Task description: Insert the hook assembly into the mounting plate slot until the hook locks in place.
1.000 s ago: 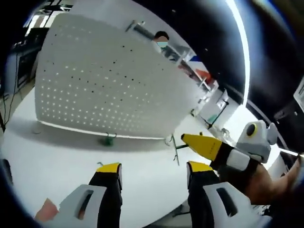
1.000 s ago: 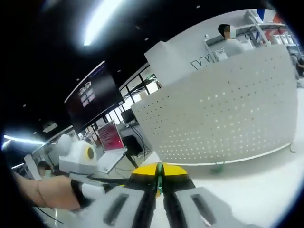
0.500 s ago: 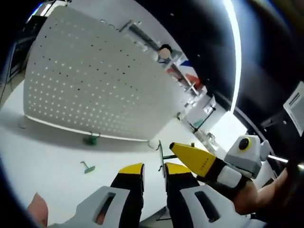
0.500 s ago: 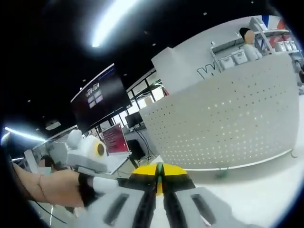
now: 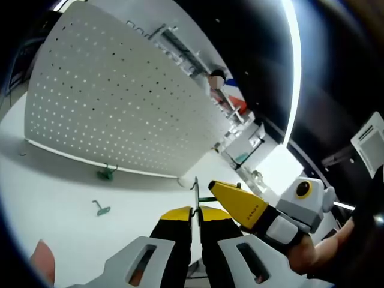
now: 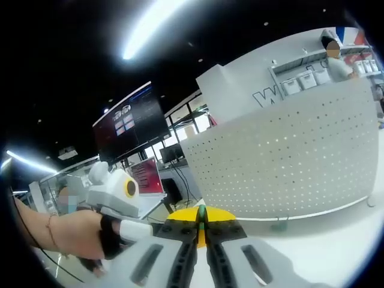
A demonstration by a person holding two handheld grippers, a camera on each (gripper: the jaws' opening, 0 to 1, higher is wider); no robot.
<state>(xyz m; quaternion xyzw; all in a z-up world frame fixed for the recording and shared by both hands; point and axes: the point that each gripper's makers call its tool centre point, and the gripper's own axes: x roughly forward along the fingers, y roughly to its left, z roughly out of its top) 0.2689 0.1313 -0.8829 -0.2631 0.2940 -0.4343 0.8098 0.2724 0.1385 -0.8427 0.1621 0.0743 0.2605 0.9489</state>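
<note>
Left gripper view: the left hand-held gripper (image 5: 196, 215) and the right hand-held gripper (image 6: 202, 217) both clench the thin hook (image 5: 195, 191), steadying it short of the upright pegboard (image 5: 114, 96) beyond the bench (image 5: 66, 186).

White table (image 5: 54, 198); pegboard (image 5: 108, 102), green hooks (image 5: 107, 174) on it

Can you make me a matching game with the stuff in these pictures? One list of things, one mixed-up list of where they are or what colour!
Things:
1. pegboard
2. green hook
3. left gripper
4. big screen

Clues:
A. shut on a thin metal hook
B. white with rows of holes
C. dark, high up behind the pegboard
D. lying loose on the white table

Pairs: 1-B, 2-D, 3-A, 4-C
</note>
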